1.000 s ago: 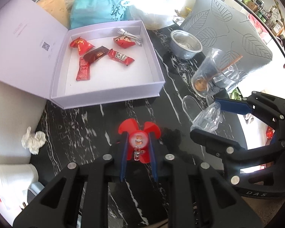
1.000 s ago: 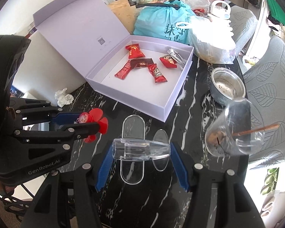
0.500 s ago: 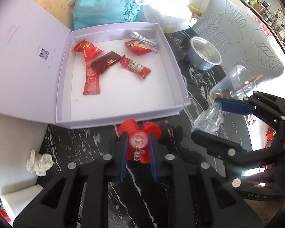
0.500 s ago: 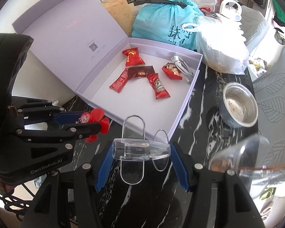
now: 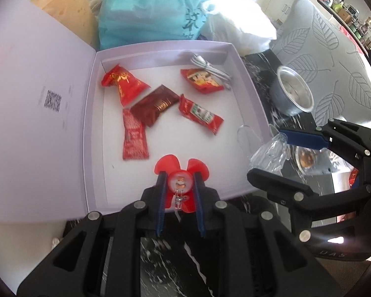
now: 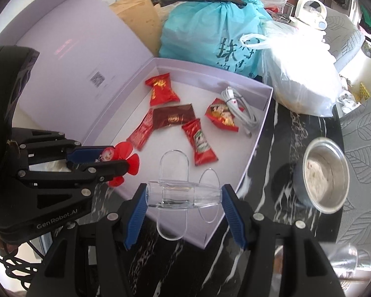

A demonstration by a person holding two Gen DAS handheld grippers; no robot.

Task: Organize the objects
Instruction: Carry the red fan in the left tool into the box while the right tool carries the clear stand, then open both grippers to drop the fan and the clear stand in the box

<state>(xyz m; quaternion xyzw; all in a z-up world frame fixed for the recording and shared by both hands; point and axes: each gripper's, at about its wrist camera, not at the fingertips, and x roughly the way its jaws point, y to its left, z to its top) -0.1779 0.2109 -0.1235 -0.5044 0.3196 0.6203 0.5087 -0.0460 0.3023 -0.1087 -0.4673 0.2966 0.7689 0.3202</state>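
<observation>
The left wrist camera looks forward and down along the left gripper, close above the near edge of the lavender box. The right wrist camera looks the same way along the right gripper, near the box's right corner. Both views share the box interior, the metal bowl and each other's gripper.
</observation>
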